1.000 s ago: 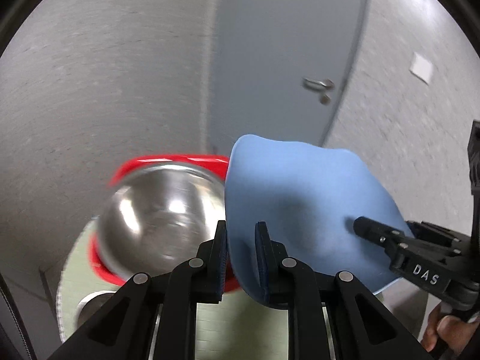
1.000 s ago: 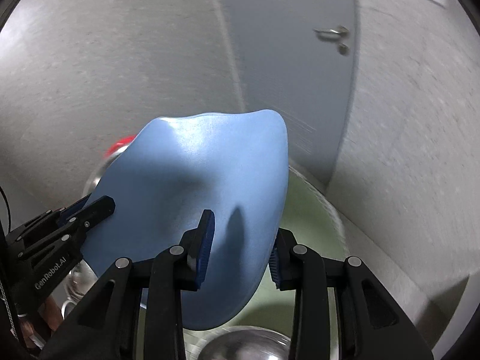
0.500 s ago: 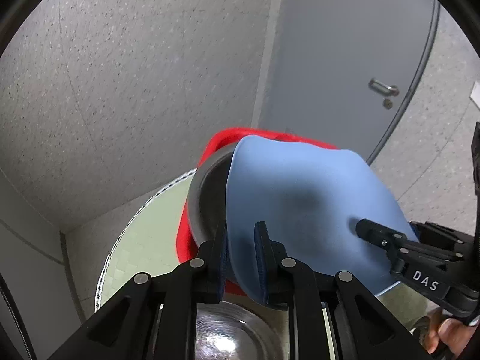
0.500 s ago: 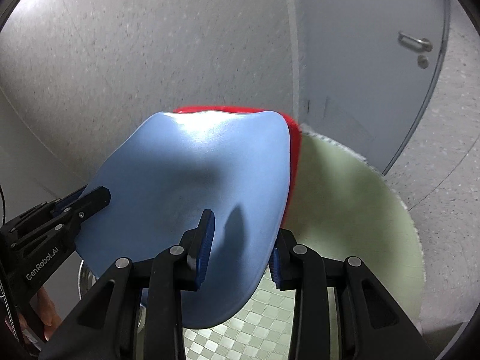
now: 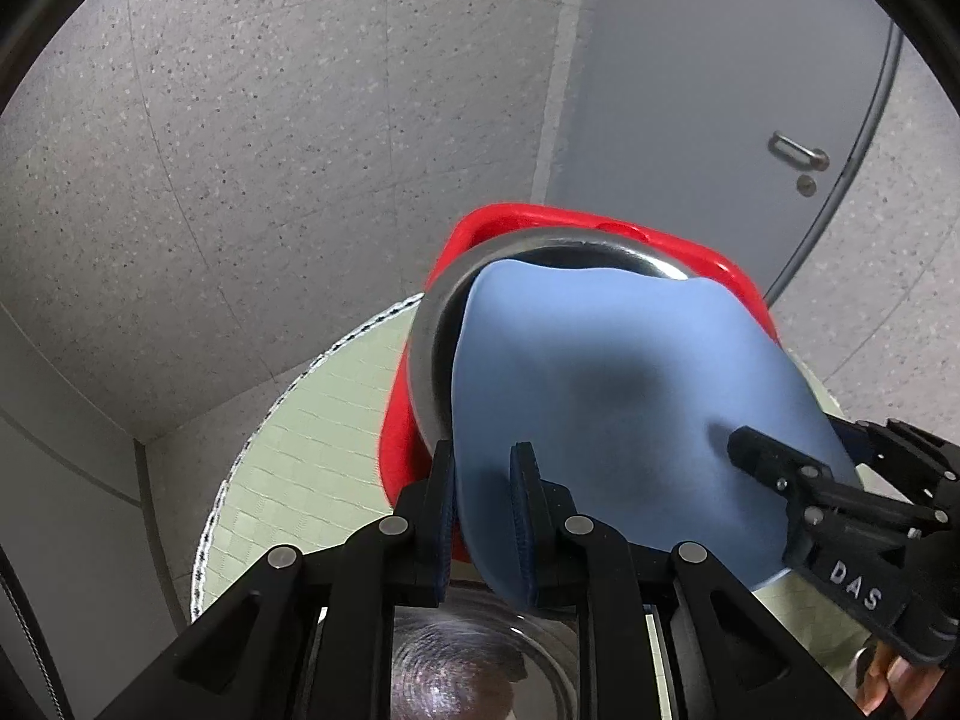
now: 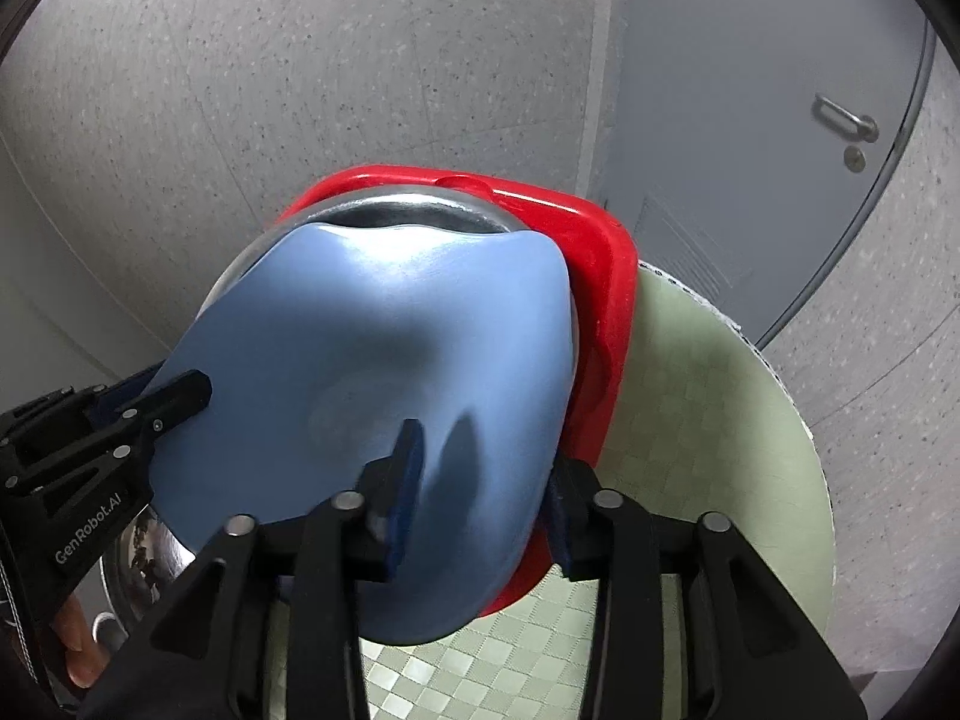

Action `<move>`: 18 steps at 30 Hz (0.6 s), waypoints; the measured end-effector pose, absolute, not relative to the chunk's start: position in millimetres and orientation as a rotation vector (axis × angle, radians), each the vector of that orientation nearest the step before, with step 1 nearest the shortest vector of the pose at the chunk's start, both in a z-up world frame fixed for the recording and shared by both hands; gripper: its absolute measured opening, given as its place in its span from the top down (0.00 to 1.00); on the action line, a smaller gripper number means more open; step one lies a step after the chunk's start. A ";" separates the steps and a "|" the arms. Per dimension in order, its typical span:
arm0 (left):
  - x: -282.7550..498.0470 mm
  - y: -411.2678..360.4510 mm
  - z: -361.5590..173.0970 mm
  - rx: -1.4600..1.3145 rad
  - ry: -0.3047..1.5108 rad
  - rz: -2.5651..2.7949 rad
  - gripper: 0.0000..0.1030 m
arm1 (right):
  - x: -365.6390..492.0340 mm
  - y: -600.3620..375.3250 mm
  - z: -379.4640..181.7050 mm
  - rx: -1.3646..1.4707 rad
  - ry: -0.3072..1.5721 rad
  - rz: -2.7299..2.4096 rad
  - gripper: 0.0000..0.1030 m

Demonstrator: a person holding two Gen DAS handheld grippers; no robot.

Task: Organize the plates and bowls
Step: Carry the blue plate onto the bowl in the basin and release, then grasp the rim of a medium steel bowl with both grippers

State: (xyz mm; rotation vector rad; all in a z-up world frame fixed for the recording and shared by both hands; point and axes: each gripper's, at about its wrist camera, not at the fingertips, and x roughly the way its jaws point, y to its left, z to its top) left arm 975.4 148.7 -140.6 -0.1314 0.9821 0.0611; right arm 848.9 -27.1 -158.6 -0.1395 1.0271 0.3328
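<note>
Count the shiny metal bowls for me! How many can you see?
2. One big metal bowl sits in the red tray under the blue plate; another metal bowl sits nearer, below the grippers. More may be hidden.

1. The left gripper [image 5: 483, 516] has its jaws closed on the near left rim of the blue plate [image 5: 630, 408], one finger on each face.
2. The right gripper [image 6: 480, 498] has its jaws clamped on the plate's [image 6: 390, 360] near right rim, the left finger on top and the right finger under the edge.
3. Each gripper shows in the other's view: the right one [image 5: 840, 516] reaches in from the right side, the left one [image 6: 102, 444] from the left, both angled toward the plate's middle.
4. A bit of the person's right hand [image 5: 894, 678] shows under its gripper body; a fingertip of the left hand [image 6: 75, 648] shows likewise.
</note>
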 end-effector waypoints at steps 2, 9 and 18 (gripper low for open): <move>977.2 150.1 -143.1 -0.135 0.984 0.055 0.81 | 848.2 -24.7 -159.8 -0.145 1.027 0.333 0.50; 969.7 153.7 -139.3 -0.136 0.972 0.063 0.51 | 839.9 -31.1 -155.8 -0.098 1.020 0.344 0.41; 917.7 158.1 -104.8 -0.131 0.868 0.125 0.26 | 803.5 -62.7 -124.6 0.014 0.947 0.355 0.38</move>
